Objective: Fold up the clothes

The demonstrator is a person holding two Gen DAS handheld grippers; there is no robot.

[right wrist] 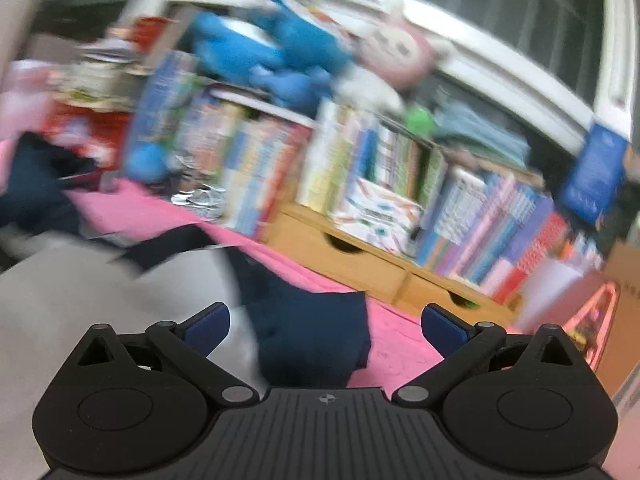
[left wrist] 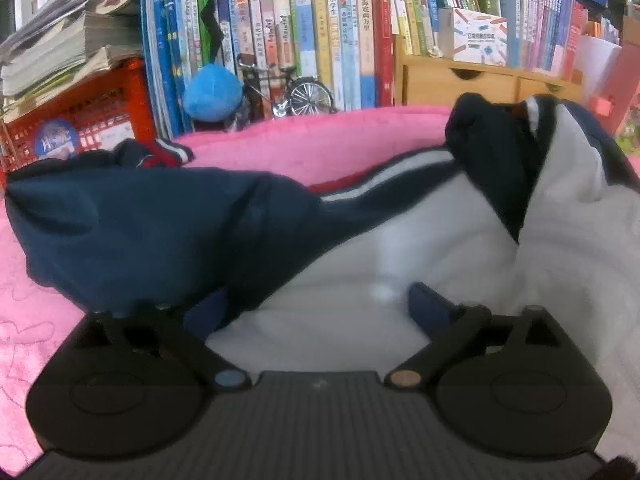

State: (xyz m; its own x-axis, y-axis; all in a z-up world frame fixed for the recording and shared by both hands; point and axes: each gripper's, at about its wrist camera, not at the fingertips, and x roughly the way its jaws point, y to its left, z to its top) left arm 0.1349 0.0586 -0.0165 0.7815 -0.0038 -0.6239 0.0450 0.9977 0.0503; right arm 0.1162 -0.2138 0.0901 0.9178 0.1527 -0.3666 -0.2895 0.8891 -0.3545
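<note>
1. Where the left gripper (left wrist: pixel 316 304) was seen nearest the lens, its jaws were spread wide, nothing was pinched between the blue pads, and the white body of the jacket (left wrist: pixel 400 248) was seen lying just beyond and beneath them.
2. The jacket, navy and white, was spread over the pink blanket (left wrist: pixel 320 144), its navy sleeve (left wrist: pixel 140 232) bunched to the left of the white panel and its dark collar (left wrist: pixel 492 152) raised to the right of it.
3. A red and white stripe was seen running along the jacket's far edge, against the blanket.
4. Beyond the jacket, at the blanket's far edge, a small model bicycle (left wrist: pixel 296 96) and a blue plush toy (left wrist: pixel 214 94) were seen, the toy just left of the bicycle.
5. Behind these, a row of upright books (left wrist: pixel 320 40) was ranged, with a red crate (left wrist: pixel 80 120) to the left of the jacket's sleeve and a wooden drawer unit (left wrist: pixel 480 80) behind the collar.
6. In the blurred right wrist view, the right gripper (right wrist: pixel 326 324) was likewise shown released, with nothing clamped; a navy corner of the jacket (right wrist: pixel 316 340) lay on the pink blanket (right wrist: pixel 400 344) between and beyond its pads.
7. Farther off, the drawer unit (right wrist: pixel 360 264) and books (right wrist: pixel 360 160) were made out behind the jacket.
</note>
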